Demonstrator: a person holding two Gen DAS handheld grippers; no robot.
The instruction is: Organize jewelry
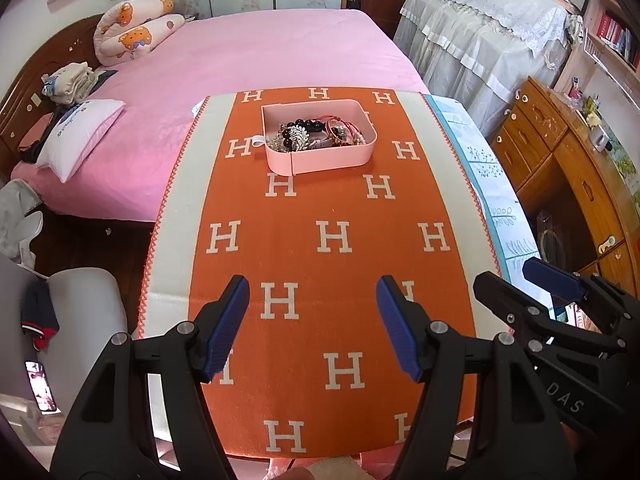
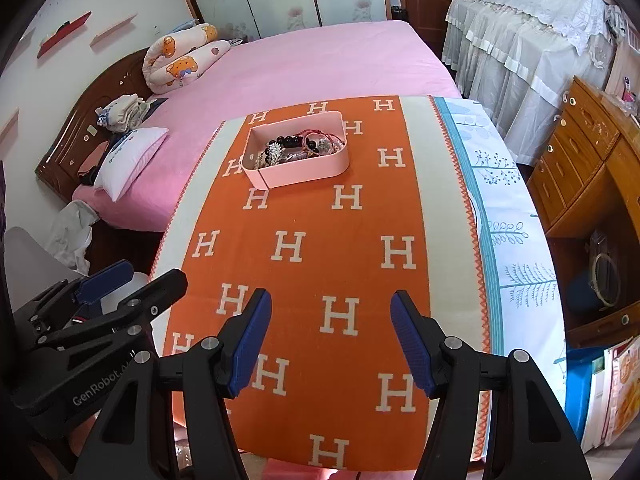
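Observation:
A pink box (image 1: pixel 324 158) stands at the far end of the orange H-patterned cloth (image 1: pixel 332 264). It holds a tangle of jewelry (image 1: pixel 312 134): dark beads, a silver brooch, red cord bracelets. It also shows in the right wrist view (image 2: pixel 304 172), with the jewelry (image 2: pixel 296 146) inside. My left gripper (image 1: pixel 313 292) is open and empty over the near part of the cloth. My right gripper (image 2: pixel 331 308) is open and empty beside it, to the right; it also shows in the left wrist view (image 1: pixel 516 276). Both are well short of the box.
The cloth lies on a table with a white and blue leaf-print cover (image 2: pixel 508 216) showing on the right. A pink bed (image 1: pixel 240 60) lies behind and left. Wooden drawers (image 1: pixel 560 152) stand to the right. A chair (image 1: pixel 80 304) is at the near left.

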